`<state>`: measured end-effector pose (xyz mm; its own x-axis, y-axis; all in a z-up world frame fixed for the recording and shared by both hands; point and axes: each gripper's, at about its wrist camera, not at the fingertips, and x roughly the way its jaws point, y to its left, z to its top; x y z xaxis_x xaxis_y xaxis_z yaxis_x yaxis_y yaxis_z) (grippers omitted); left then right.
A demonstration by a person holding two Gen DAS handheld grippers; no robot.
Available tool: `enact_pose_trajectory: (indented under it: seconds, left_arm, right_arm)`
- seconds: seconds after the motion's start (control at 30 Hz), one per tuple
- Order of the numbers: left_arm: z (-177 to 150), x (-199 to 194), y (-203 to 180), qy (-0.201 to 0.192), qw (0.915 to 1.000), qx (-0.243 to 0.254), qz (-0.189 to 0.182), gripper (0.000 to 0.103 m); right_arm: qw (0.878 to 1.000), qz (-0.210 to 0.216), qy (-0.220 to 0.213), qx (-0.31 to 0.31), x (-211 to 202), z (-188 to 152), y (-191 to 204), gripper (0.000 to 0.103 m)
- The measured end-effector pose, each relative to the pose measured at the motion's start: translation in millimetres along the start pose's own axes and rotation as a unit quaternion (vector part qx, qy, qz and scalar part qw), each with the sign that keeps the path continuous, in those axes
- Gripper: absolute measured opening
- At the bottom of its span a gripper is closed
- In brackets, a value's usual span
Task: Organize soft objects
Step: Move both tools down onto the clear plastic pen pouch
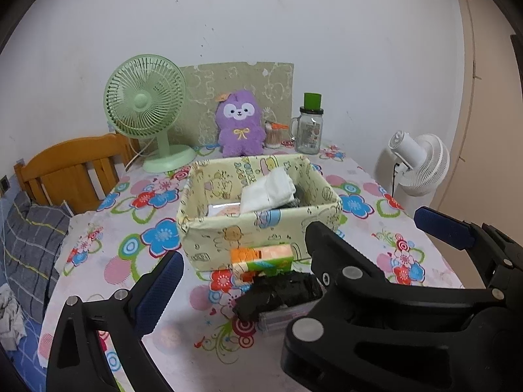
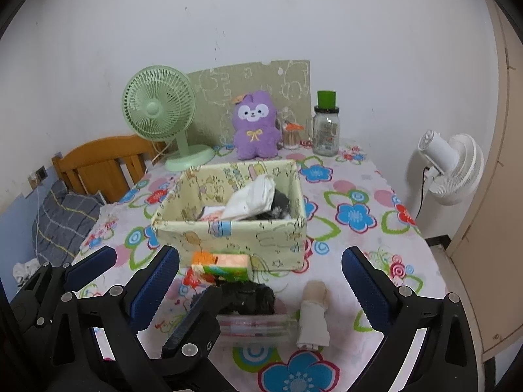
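Partly done: fabric box [image 2: 228, 228] at table centre already holds a white cloth [image 2: 253, 197] and, apparently, dark items. Outstanding, near side — tissue pack [image 2: 222, 266], black bundle [image 2: 248, 299], rolled white sock [image 2: 313, 315]. Left gripper [image 2: 143, 274] and right gripper [image 2: 261, 289] both spread, empty.

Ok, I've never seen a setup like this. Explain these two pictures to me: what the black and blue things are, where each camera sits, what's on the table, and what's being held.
Each black clamp with blue pads is a hand-held gripper carried by a person. A fisheye camera on each looks along its fingers. One picture comes from the left hand-held gripper, the other from the right hand-held gripper; each also sees its neighbour. Both are open and hold nothing. On the flowered table stands a fabric box with a white cloth inside. In front lie a tissue pack, a black bundle and a rolled sock. At the back: green fan, purple plush, jar.
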<state>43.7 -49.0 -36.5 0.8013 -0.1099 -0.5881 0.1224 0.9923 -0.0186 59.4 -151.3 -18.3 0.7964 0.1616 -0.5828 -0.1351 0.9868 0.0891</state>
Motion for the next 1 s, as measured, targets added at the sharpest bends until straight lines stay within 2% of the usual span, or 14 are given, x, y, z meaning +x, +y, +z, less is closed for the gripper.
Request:
enact_pose_trajectory:
  seconds: [0.47, 1.0]
  left_arm:
    - [-23.0, 16.5, 3.6, 0.023, 0.9997, 0.001, -0.012, 0.103]
    - [-48.5, 50.0, 10.7, 0.072, 0.9973, 0.006, -0.011, 0.103]
  right_arm:
    - [1.000, 0.001, 0.020, -0.002, 15.9, -24.7, -0.7, 0.101]
    - [0.998, 0.005, 0.065, 0.003, 54.0, -50.6, 1.0, 0.101]
